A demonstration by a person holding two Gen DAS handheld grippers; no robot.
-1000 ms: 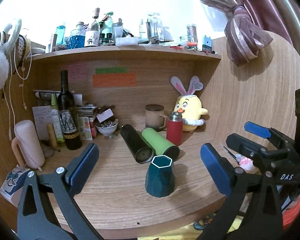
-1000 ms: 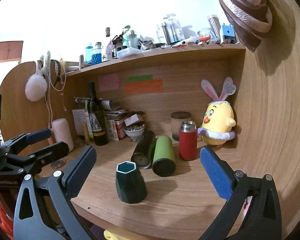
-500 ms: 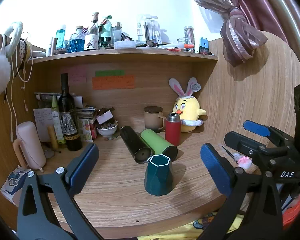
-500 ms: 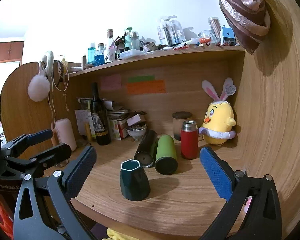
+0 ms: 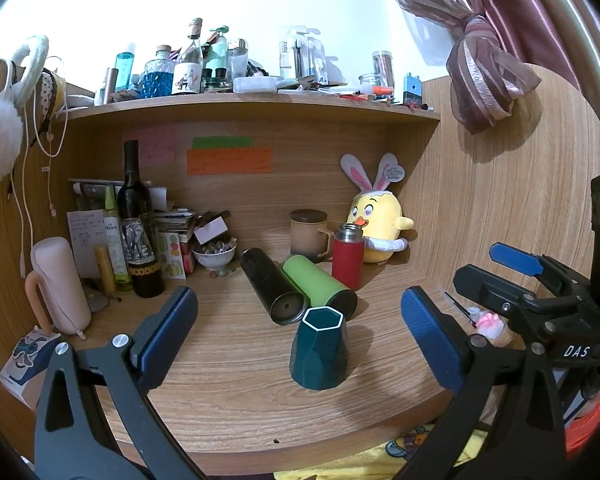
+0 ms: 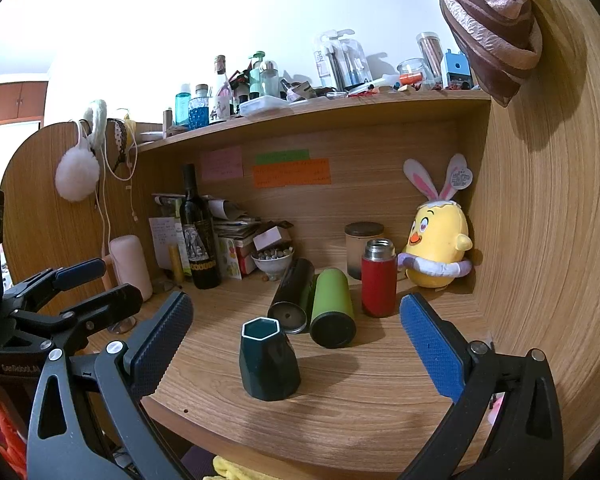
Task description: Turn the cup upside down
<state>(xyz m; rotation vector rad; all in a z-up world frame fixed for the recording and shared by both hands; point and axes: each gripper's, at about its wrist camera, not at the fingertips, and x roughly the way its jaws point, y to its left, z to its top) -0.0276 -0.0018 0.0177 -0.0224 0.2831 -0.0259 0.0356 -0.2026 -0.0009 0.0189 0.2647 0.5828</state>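
Gaping wide and empty, left gripper (image 5: 300,330) and right gripper (image 6: 296,334) flank the upright cup (image 5: 319,350).

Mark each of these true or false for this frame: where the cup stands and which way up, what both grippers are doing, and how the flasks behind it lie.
1. The dark green cup stands upright, mouth up. True.
2. The left gripper is shut on the cup. False: its jaws are wide open, the cup untouched between them.
3. The right gripper is open and holds nothing. True.
4. The green flask stands upright. False: it lies on its side beside the black flask.
5. The red flask stands upright near the yellow plush chick. True.
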